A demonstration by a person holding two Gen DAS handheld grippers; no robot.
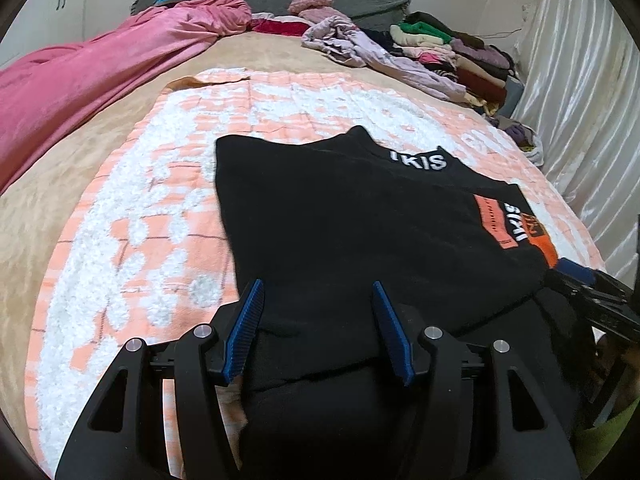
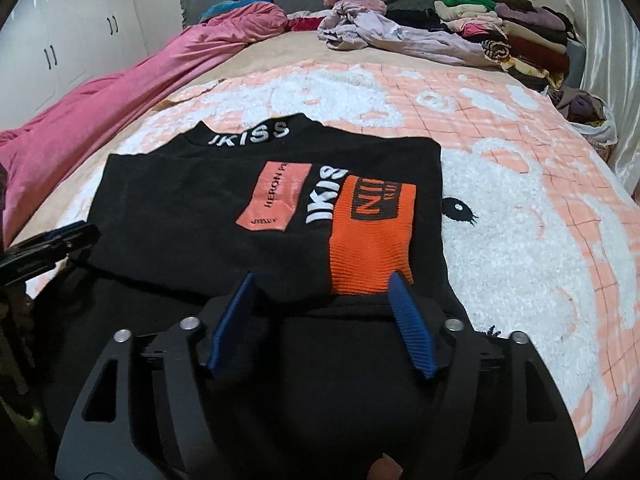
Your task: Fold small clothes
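A black knit sweater (image 1: 340,220) with white lettering on its collar lies folded on the bed. Its orange and pink patches (image 2: 372,240) face up on the folded-over sleeve. My left gripper (image 1: 317,285) stands open over the sweater's near left edge, with black cloth lying between its blue fingers and no pad pressing on it. My right gripper (image 2: 322,276) is open over the near edge just below the orange patch, again with black fabric between the jaws. Each gripper shows at the edge of the other's view: the right gripper (image 1: 580,280) and the left gripper (image 2: 60,240).
A peach-and-white fluffy blanket (image 1: 160,208) covers the bed under the sweater. A pink duvet (image 1: 80,88) runs along the left side. Loose lilac clothes (image 2: 380,32) and a pile of folded clothes (image 2: 520,32) sit at the far right. A white curtain (image 1: 580,100) hangs on the right.
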